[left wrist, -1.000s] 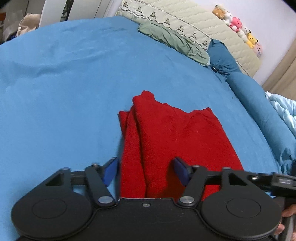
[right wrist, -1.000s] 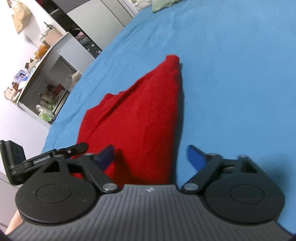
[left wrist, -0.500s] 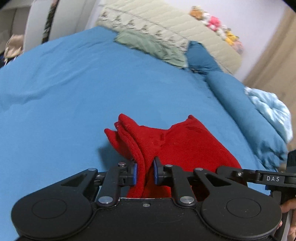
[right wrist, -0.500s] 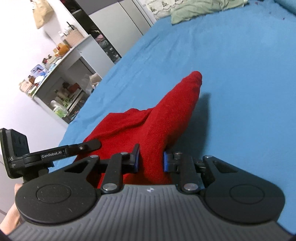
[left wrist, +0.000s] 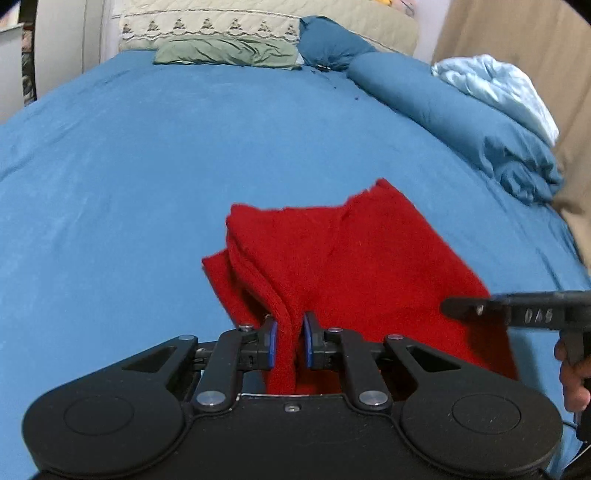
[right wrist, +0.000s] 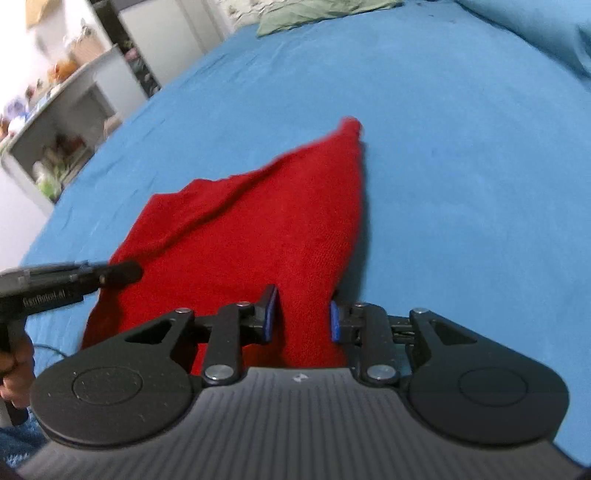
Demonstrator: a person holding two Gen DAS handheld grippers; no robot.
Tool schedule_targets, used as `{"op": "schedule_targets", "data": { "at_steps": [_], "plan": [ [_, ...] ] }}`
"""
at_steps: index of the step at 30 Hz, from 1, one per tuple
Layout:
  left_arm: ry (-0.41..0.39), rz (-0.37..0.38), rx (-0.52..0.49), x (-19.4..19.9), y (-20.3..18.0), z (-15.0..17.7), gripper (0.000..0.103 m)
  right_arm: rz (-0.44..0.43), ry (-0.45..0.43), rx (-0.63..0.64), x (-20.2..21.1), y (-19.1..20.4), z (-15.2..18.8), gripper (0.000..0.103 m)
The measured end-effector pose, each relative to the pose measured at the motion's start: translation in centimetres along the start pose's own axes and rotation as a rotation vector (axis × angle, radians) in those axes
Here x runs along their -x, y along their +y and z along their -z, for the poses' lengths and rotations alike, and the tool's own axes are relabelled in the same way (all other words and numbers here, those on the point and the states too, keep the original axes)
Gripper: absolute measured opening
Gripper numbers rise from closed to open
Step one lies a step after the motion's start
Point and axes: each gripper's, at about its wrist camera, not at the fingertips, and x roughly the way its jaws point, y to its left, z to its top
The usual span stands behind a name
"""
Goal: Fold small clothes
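A red knit garment [left wrist: 354, 258] lies partly folded on the blue bedsheet [left wrist: 147, 166], its near edge lifted. My left gripper [left wrist: 290, 341] is shut on the garment's near left edge, the cloth pinched between the blue pads. In the right wrist view the garment [right wrist: 251, 236] runs to a point at the far end. My right gripper [right wrist: 303, 317] has cloth between its pads, with the jaws parted wider than the left's. Each gripper shows at the side of the other's view.
A green pillow [left wrist: 225, 51] and a quilted headboard [left wrist: 221, 22] are at the far end. A rolled blue duvet [left wrist: 461, 114] and pale blue cloth [left wrist: 498, 85] lie at the right. A shelf unit with clutter [right wrist: 55, 147] stands left of the bed.
Both grippers closed on the garment's near edge and lifted it. Since half a second ago the right jaws have parted wider; the left stays pinched.
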Motion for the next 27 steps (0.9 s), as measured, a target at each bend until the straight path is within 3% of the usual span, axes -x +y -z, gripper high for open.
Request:
{"op": "schedule_targets", "data": {
  "at_steps": [2, 4, 6, 7, 9, 13, 20, 27],
  "plan": [
    [0.005, -0.002, 0.007, 0.2, 0.4, -0.3, 0.022, 0.007, -0.016, -0.036, 0.5, -0.1, 0.0, 0.058],
    [-0.005, -0.008, 0.037, 0.6, 0.7, -0.9, 0.026, 0.023, -0.028, -0.011, 1.2, 0.6, -0.3, 0.062],
    [-0.028, -0.044, 0.041, 1.4, 0.1, -1.1, 0.057, 0.061, -0.059, 0.028, 2.8, 1.6, -0.2, 0.081],
    [-0.044, -0.066, 0.04, 1.7, 0.2, -1.2, 0.062, 0.078, -0.084, 0.048, 3.4, 2.1, -0.2, 0.09],
    [-0.043, -0.088, 0.041, 1.6, 0.5, -1.1, 0.063, 0.098, -0.1, 0.082, 4.4, 2.5, 0.1, 0.093],
    [0.036, -0.095, 0.036, -0.5, 0.8, -0.2, 0.063, 0.173, -0.041, 0.124, 3.7, 1.6, 1.3, 0.093],
    [0.08, -0.101, 0.006, -2.8, 1.4, 0.6, 0.067, 0.174, -0.013, 0.056, 1.3, -1.0, 2.4, 0.1],
    [0.066, -0.128, -0.008, -0.2, 1.1, -0.9, 0.065, 0.161, -0.046, 0.056, 4.2, -0.2, 1.2, 0.097]
  ]
}}
